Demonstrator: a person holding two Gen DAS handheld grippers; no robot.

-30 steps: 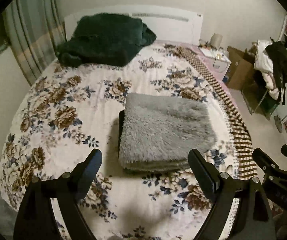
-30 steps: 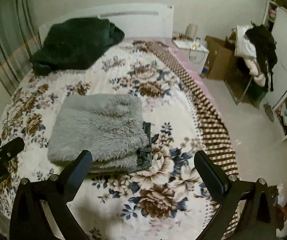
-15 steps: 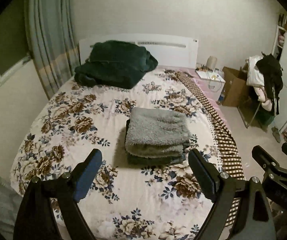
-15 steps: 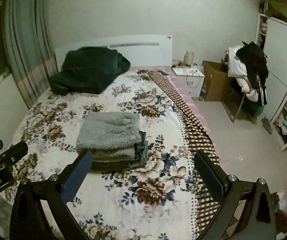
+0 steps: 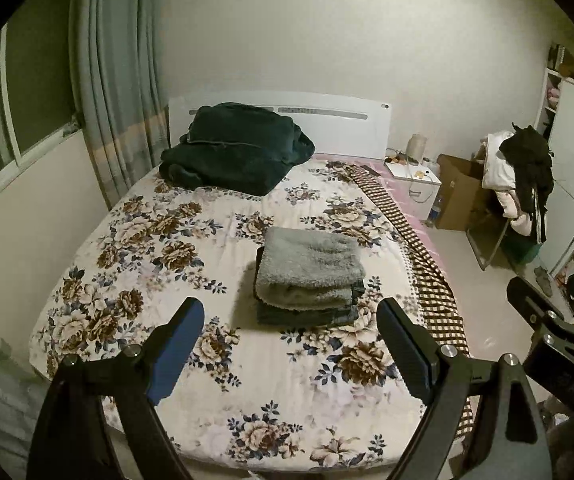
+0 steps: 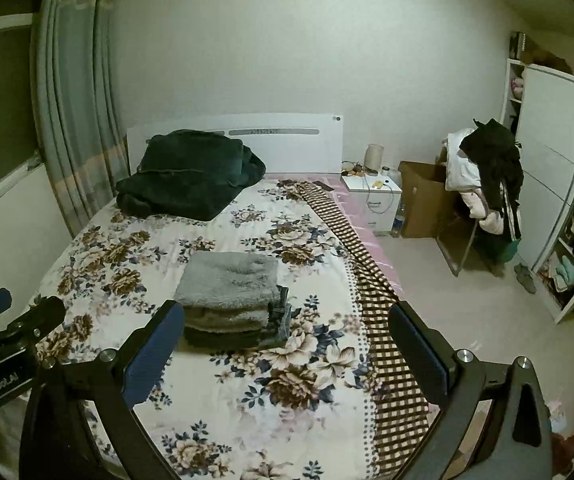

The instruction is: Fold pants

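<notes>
A folded stack of pants lies on the floral bedspread: fluffy grey pants (image 5: 309, 268) on top, darker folded jeans (image 5: 307, 314) under them. The stack also shows in the right wrist view (image 6: 231, 288), with jeans (image 6: 281, 318) sticking out at its right. My left gripper (image 5: 291, 348) is open and empty, held well back above the bed's near end. My right gripper (image 6: 287, 350) is open and empty, likewise back from the stack. The right gripper (image 5: 559, 320) shows at the right edge of the left wrist view.
A dark green blanket (image 5: 235, 148) is heaped at the white headboard (image 5: 347, 128). A checked cloth (image 6: 375, 300) runs along the bed's right edge. A nightstand (image 6: 373, 196), cardboard box (image 6: 423, 200), clothes-laden chair (image 6: 483, 184) and wardrobe (image 6: 555, 184) stand right. Curtains (image 5: 115, 92) hang left.
Both grippers have pulled back and up from the folded stack, which now looks smaller and farther. More of the bed, wall and room is in view. The stack has not moved.
</notes>
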